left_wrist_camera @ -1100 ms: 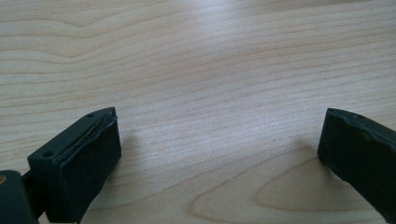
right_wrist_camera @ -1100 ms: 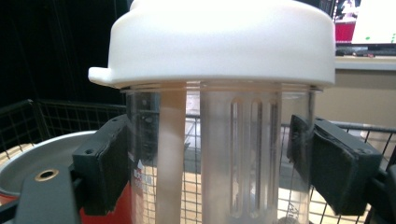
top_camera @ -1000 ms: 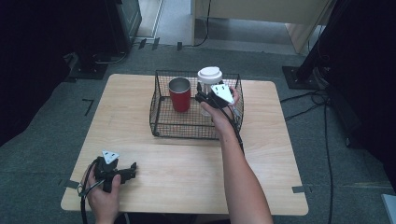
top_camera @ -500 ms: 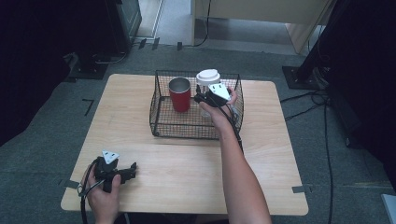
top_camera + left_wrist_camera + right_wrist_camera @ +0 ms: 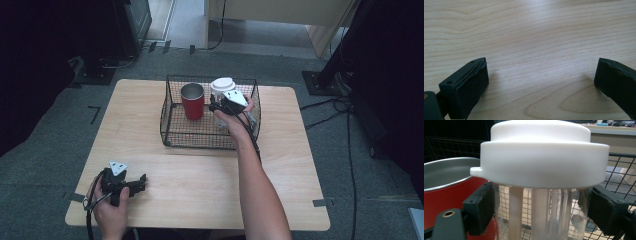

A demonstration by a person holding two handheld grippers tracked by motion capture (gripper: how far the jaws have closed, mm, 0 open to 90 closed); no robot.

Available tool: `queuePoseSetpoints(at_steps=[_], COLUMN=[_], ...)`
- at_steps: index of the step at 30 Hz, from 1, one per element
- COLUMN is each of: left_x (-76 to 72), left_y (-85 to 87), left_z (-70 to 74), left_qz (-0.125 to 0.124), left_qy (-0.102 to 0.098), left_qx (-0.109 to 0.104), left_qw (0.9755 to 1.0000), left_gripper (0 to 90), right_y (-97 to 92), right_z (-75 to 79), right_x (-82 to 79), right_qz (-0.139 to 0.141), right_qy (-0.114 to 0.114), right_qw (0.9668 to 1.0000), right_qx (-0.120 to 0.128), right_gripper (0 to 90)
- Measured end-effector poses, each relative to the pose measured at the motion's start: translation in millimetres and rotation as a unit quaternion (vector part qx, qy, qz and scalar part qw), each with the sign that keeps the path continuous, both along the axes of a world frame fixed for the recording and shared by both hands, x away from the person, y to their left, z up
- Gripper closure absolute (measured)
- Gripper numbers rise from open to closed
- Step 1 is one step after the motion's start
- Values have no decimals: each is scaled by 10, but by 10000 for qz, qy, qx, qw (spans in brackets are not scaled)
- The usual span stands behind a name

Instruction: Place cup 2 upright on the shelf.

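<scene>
A clear plastic cup (image 5: pixel 549 217) with a white lid (image 5: pixel 222 84) stands upright inside the black wire basket (image 5: pixel 171 136). My right gripper (image 5: pixel 218 104) is shut on its clear wall just under the lid, with a black pad (image 5: pixel 480 207) pressed on each side. A red metal tumbler (image 5: pixel 192 101) stands open-topped to the left of it in the basket. My left gripper (image 5: pixel 141 181) lies near the table's front left corner. Its jaws are wide open over bare wood (image 5: pixel 541 75), with nothing between them.
The basket sits at the back middle of the light wooden table (image 5: pixel 200 180). Its far wall (image 5: pixel 621 167) rises close behind the cup. Cables (image 5: pixel 345 107) run over the grey floor to the right of the table.
The right gripper and the lidded cup have shifted very slightly lower in the picture, within the basket. The left gripper has stayed where it was.
</scene>
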State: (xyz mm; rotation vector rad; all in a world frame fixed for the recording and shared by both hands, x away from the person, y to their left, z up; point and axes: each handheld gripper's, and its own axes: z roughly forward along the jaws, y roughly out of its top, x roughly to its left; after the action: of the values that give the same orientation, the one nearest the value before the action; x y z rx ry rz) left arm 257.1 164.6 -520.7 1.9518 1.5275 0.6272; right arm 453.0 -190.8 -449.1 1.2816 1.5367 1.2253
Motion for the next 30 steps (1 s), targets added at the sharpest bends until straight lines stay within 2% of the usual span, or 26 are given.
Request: queuePoseSetpoints(at_steps=[2,7,10,12,14,17,19,25,26,30], left_x=[0,0,0,0,0,0,0,0,0,0], left_y=[0,0,0,0,0,0,1,1,1,1], left_z=[0,0,0,0,0,0,1,1,1,1], left_qz=[1,1,0,3,0,0,-4,-6,-5,-6], left_qy=[0,1,1,-1,1,1,5,5,6,5], left_qx=[-2,0,0,-2,0,0,6,7,7,7], left_qw=[10000,10000,10000,10000,10000,10000,10000,10000,10000,10000], left_gripper=[0,0,0,0,0,0,0,0,0,0], right_y=[-3,-23,-28,-32,-39,-38,-37,-30,-36,-51], right_z=[10,50,53,47,28,-11,-9,-3,5,35], right_x=[-5,-29,-50,-58,-53,-15,5,39,52,101], right_qz=[20,129,248,292,264,180,118,58,6,-143], right_qy=[9,-62,-81,-67,23,342,411,462,416,408], right_qw=[10000,9999,9996,9994,9992,9986,9987,9987,9989,9990], right_qx=[-45,63,-104,-183,-284,-363,-266,-195,-229,-75], right_gripper=[156,118,88,115,154,153,155,145,138,133])
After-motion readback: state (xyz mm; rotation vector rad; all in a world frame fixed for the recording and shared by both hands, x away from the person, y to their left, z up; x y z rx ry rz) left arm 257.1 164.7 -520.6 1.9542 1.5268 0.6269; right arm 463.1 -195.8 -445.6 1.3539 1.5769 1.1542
